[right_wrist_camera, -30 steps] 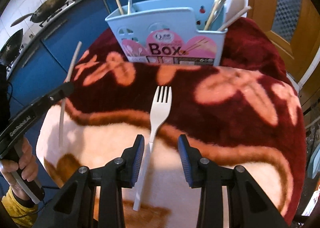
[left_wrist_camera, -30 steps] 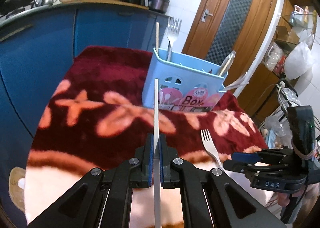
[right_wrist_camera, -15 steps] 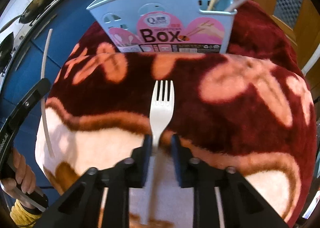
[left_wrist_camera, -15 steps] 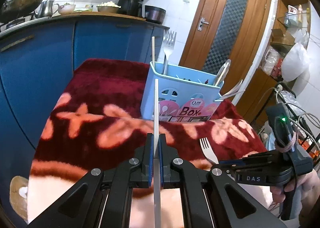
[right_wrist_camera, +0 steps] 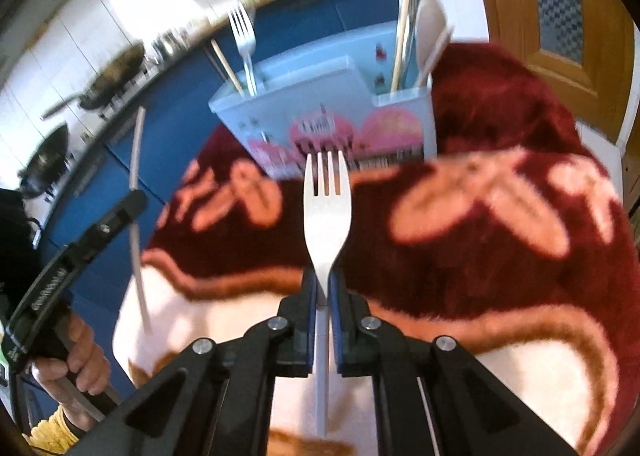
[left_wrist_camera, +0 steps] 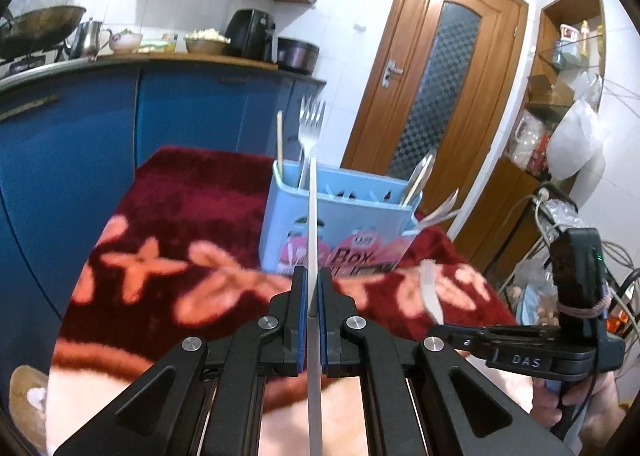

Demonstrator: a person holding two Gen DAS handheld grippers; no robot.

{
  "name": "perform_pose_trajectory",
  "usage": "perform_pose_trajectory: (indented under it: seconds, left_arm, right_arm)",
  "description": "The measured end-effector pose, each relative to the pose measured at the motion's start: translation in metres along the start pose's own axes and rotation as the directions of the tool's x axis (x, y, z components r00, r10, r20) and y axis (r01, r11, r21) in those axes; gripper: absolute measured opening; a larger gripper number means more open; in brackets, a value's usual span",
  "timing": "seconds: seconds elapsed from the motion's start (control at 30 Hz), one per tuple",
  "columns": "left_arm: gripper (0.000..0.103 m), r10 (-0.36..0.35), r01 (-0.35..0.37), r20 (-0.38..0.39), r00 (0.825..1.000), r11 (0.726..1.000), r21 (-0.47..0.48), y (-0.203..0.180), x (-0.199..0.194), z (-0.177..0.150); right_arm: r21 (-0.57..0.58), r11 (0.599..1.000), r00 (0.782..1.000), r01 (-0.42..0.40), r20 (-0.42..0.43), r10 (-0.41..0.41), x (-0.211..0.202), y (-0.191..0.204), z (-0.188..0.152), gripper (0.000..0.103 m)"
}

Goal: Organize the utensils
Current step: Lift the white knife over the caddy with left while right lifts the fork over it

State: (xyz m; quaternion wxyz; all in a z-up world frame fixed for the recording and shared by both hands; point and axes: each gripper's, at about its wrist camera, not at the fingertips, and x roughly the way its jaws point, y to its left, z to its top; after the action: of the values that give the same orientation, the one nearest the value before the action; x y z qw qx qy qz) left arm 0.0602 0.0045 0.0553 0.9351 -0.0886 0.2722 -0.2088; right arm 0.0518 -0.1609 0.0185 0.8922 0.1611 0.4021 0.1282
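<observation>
We pinch a stick in the left gripper and a fork in the right gripper, both aimed toward the box for sorting.

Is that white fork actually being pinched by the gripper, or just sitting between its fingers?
Touching. The right wrist view shows the right gripper with its blue pads closed against the white fork at its neck, no gap either side.

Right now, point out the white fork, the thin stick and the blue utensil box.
white fork [right_wrist_camera: 326, 212], right wrist view, on its head.
thin stick [left_wrist_camera: 312, 224], left wrist view, mid-shaft.
blue utensil box [right_wrist_camera: 320, 96], right wrist view, front wall.
</observation>
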Motion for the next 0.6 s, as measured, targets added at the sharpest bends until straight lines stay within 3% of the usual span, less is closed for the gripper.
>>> perform_pose_trajectory:
  seconds: [0.17,0.3,0.6]
  left_arm:
    - [0.004,-0.012,0.013,0.062,0.998,1.0,-0.003,-0.006,-0.001,0.013]
    - [0.004,-0.016,0.017,0.089,0.996,1.0,-0.002,-0.011,0.006,0.025]
    - [0.004,-0.011,0.01,0.169,0.986,1.0,0.006,-0.02,0.025,0.059]
  right_arm:
    - [-0.03,1.0,0.986,-0.006,0.164,0.011,-0.021,0.005,0.008,0.008]
    - [-0.048,0.999,0.963,-0.02,0.267,0.032,-0.031,0.008,0.017,0.008]
    - [-0.064,0.998,0.922,-0.012,0.386,0.036,-0.036,0.007,0.045,0.008]
